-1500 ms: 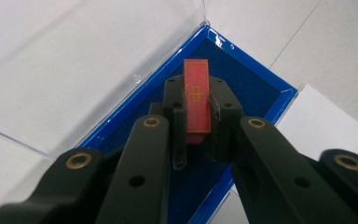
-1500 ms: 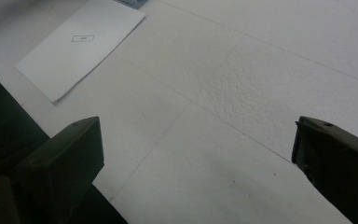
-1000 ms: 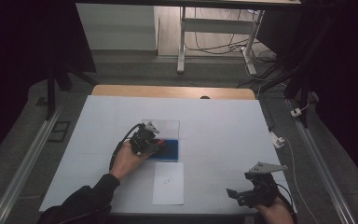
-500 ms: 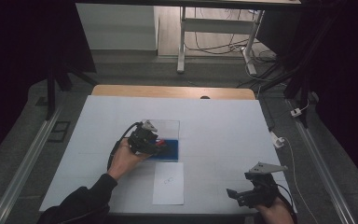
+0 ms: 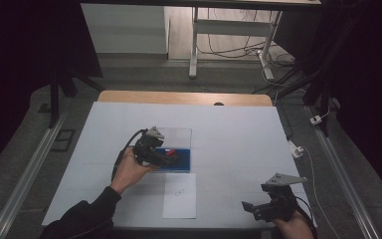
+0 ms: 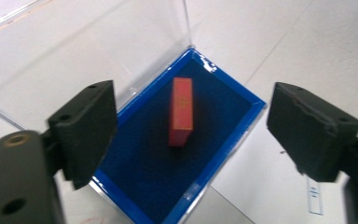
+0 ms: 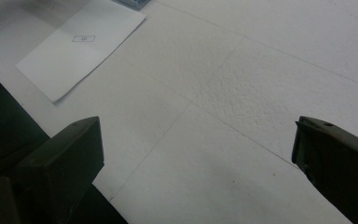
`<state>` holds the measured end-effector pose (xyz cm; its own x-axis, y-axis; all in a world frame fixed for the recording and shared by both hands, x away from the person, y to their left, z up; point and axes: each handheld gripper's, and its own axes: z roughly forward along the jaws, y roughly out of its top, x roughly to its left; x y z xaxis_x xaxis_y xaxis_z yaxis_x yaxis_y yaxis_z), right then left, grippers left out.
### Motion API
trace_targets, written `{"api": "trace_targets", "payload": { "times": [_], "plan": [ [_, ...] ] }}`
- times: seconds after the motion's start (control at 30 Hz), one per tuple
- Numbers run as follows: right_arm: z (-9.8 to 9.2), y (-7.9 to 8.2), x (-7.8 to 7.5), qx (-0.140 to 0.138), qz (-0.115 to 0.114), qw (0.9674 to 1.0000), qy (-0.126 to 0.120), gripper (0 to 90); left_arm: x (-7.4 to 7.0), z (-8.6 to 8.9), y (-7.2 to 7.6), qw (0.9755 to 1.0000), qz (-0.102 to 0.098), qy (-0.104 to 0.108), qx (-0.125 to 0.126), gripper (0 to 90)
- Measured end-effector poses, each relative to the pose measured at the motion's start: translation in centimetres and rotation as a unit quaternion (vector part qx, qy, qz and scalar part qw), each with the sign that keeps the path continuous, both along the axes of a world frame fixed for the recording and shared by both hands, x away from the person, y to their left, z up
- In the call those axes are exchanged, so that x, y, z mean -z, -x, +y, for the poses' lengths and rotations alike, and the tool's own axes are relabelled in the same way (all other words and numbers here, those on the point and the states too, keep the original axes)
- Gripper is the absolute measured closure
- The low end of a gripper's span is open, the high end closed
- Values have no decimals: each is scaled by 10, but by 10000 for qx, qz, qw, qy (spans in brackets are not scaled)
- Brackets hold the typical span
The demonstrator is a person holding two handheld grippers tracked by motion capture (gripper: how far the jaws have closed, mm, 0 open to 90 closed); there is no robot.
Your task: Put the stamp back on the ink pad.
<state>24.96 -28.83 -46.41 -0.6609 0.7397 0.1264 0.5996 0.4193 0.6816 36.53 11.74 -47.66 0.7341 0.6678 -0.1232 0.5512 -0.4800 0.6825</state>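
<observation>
A small red block [image 6: 181, 112] lies flat on the blue felt floor of a shallow blue-lined tray [image 6: 140, 163] with clear plastic walls [image 5: 179, 135]. My left gripper [image 6: 192, 122] hovers just above it, and its jaws have just been opening. They stand wide on either side of the block and do not touch it. From the high view the left gripper [image 5: 168, 156] reaches into the tray [image 5: 185, 160] from its left side, with the red block [image 5: 170, 151] at its tips. My right gripper [image 5: 251, 206] rests open near the table's front right edge, and nothing is between the right gripper [image 7: 196, 154] jaws.
A white paper sheet [image 5: 180, 195] with a small printed mark lies in front of the tray, and the same sheet [image 7: 79, 46] appears far off in the right gripper view. The white table top [image 5: 238, 139] extends to a wooden strip [image 5: 184, 97] at the back.
The left gripper's jaws have spread apart over the tray, and the red block now shows at its tips. The right hand has stayed where it was.
</observation>
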Motion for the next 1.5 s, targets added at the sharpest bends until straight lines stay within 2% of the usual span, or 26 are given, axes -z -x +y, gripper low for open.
{"api": "trace_targets", "payload": {
  "times": [0.23, 0.43, 0.7, 1.03, 1.5],
  "plan": [
    [0, 0, 0, -4, -12, 10000, -4, 24, -7, 6, 9, 10000, 62, 18, 61, 76],
    [0, 0, 0, 2, -11, 10000, -12, 24, -13, 13, 17, 9997, 153, 182, 96, 40],
    [-1, 0, 0, 7, -1, 10000, -60, 23, -19, 21, 28, 9992, 202, 297, 158, 0],
    [-3, -1, -1, 53, 40, 9999, -139, 0, -24, 39, 48, 9981, 244, 553, 127, 0],
    [-3, -1, -1, 60, 34, 9999, -140, 0, -28, 67, 81, 9969, 167, 762, 34, 0]
  ]
}}
